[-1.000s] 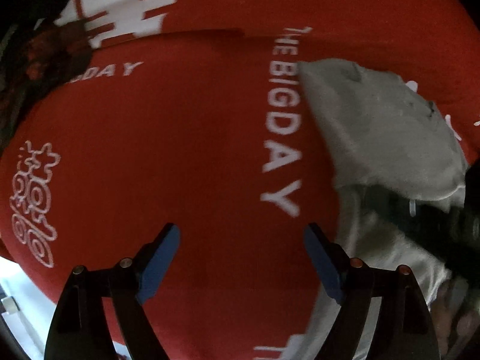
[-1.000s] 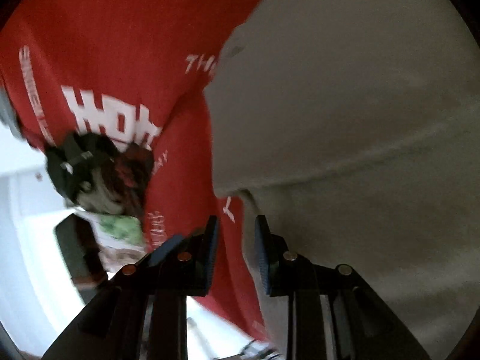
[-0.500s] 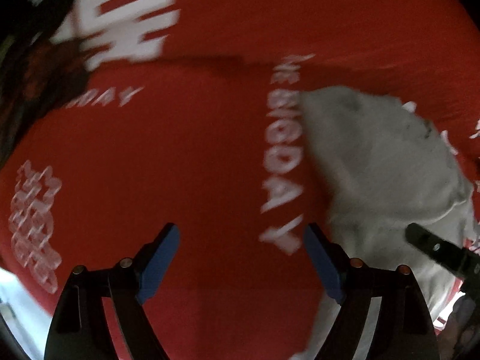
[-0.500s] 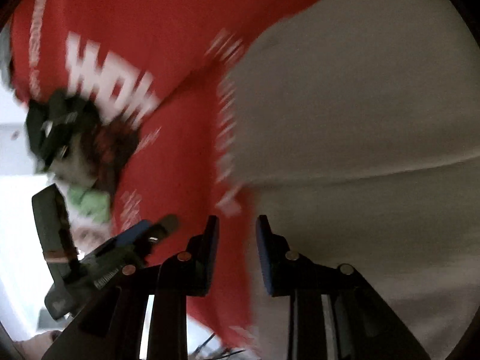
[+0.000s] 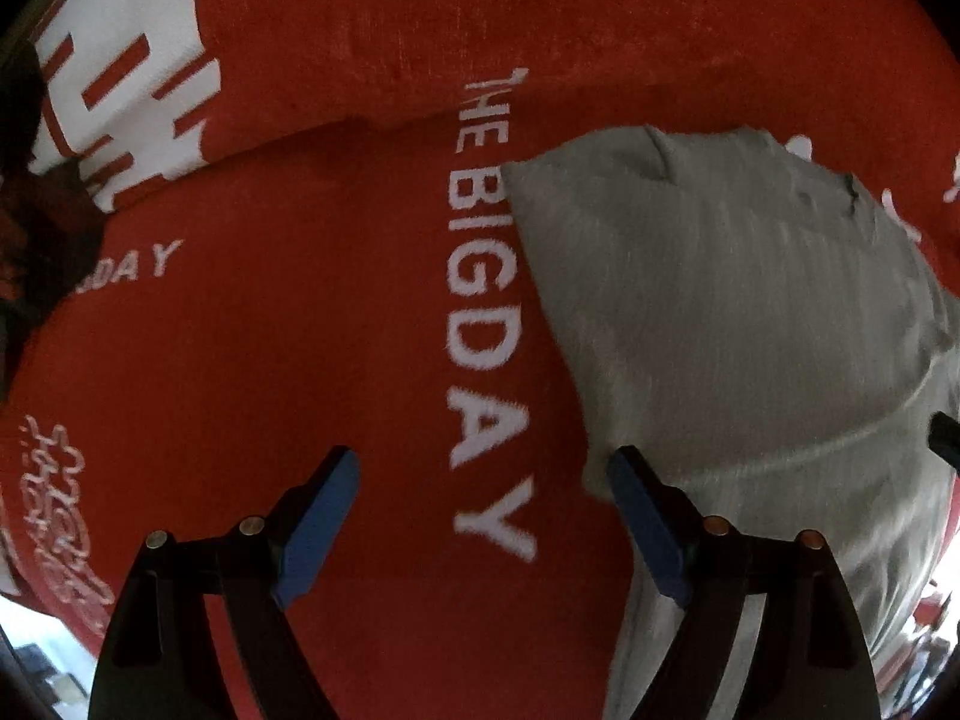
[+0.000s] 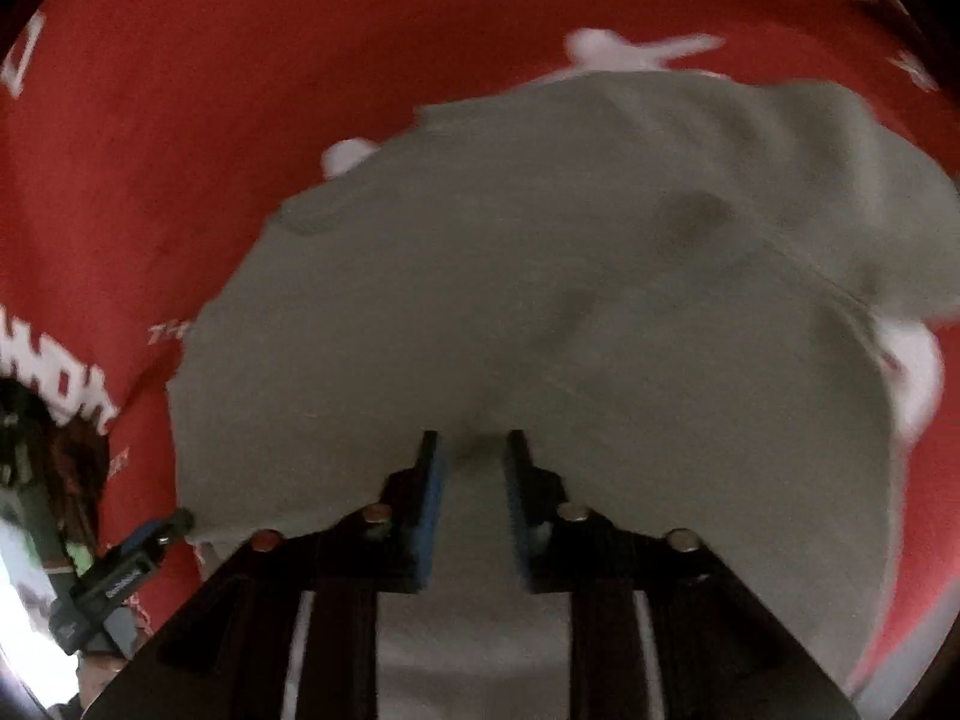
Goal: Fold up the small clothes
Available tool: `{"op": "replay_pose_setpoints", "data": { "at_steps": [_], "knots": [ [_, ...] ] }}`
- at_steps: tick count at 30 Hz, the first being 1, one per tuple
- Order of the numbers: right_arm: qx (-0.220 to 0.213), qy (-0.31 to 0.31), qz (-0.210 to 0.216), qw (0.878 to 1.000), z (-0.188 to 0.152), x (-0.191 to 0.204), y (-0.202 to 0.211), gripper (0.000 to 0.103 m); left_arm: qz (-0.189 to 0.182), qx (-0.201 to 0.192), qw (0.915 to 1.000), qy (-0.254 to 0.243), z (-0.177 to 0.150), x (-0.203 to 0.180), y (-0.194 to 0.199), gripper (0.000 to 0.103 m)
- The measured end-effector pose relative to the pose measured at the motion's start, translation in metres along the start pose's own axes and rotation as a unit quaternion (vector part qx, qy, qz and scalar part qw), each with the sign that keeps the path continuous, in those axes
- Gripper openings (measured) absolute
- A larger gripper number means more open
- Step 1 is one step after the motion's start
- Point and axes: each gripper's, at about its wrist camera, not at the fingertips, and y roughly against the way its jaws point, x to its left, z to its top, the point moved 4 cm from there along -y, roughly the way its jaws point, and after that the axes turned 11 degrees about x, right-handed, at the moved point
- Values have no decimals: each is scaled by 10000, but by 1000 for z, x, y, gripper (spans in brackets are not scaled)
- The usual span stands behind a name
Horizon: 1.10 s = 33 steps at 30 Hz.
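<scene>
The grey garment (image 6: 540,300) lies on a red cloth (image 5: 270,330) with white print, which covers the whole working surface. In the left wrist view the garment takes the right half of the frame, and its left edge runs just beside the words "THE BIG DAY" (image 5: 480,300).

The right gripper (image 6: 471,462) has its two blue pads close together at the lower middle of its frame, and a bit of the grey fabric sits between them. It looks like a pinch on the near part of the garment, probably to carry this part over for a fold, but the picture is blurred and I cannot tell for sure that the pads press on the cloth.

The left gripper (image 5: 483,516) is released. Its jaws stand wide apart over the bare red cloth, and the right jaw is just beside the lower left edge of the garment. I think it waits there to take or hold down that edge, so the garment does not slide.

At the left border of both views there is a dark heap (image 6: 36,432) of other clothes, partly over big white letters. It is well apart from the garment and does not stand in the way. A ridge in the red cloth (image 5: 360,120) crosses the upper part of the left view, behind the garment.
</scene>
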Motion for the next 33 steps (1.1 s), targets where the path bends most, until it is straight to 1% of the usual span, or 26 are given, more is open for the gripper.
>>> {"op": "replay_pose_setpoints", "data": {
  "at_steps": [1,3,6,8,9,11,13,14,15,16,19,22,23,25,26,27,28,30,32,33],
  "knots": [
    [41,-139,107,9998,-6,-9,4,28,28,13,10000,-40,-2,-1,3,86],
    [96,-473,209,9986,-22,-31,15,36,-31,26,9999,-105,-11,-2,13,86],
    [67,-796,260,9965,-44,-55,30,37,-177,70,9995,-263,-23,-15,26,86],
    [48,-963,259,9950,-56,-54,35,37,-273,69,9988,-392,-31,-25,35,86],
    [18,-1095,270,9936,-65,-59,43,37,-329,58,9983,-479,-34,-32,39,86],
    [-102,-1184,372,9922,-66,-59,50,37,-419,38,9969,-659,-39,-59,54,86],
    [-280,-980,343,9942,-51,-57,58,36,-537,-23,9954,-796,-42,-81,62,86],
    [-389,-786,272,9958,-36,-53,61,33,-575,-61,9948,-842,-33,-100,60,86],
    [-454,-674,247,9964,-26,-50,62,28,-593,-101,9942,-892,-32,-116,61,86],
    [-573,-485,220,9969,-6,-45,64,28,-584,-112,9942,-901,-28,-128,60,86],
    [-734,-142,179,9970,45,-35,57,27,-579,-41,9955,-753,-33,-155,63,86],
    [-666,87,102,9977,81,-36,40,27,-577,120,9968,-545,-36,-182,58,86],
    [-572,82,111,9983,85,-43,35,27,-535,158,9971,-517,-36,-195,58,86],
    [-121,-131,114,9998,90,-69,18,27,-453,186,9976,-496,-36,-216,57,86],
    [-62,-199,298,9993,90,-76,17,19,-441,219,9976,-494,-35,-230,57,86],
    [-23,-260,607,9978,88,-87,23,19,-440,238,9975,-494,-34,-239,56,86],
    [5,-257,668,9974,85,-97,30,19,-436,262,9974,-501,-31,-253,55,86],
    [-21,-180,802,9966,78,-119,48,24,-407,321,9969,-596,-27,-283,52,86],
    [30,-300,1084,9937,69,-152,66,26,-390,316,9964,-677,-22,-306,52,86],
    [47,-420,1203,9918,66,-168,72,31,-413,282,9960,-743,-20,-324,54,86]
  ]
}}
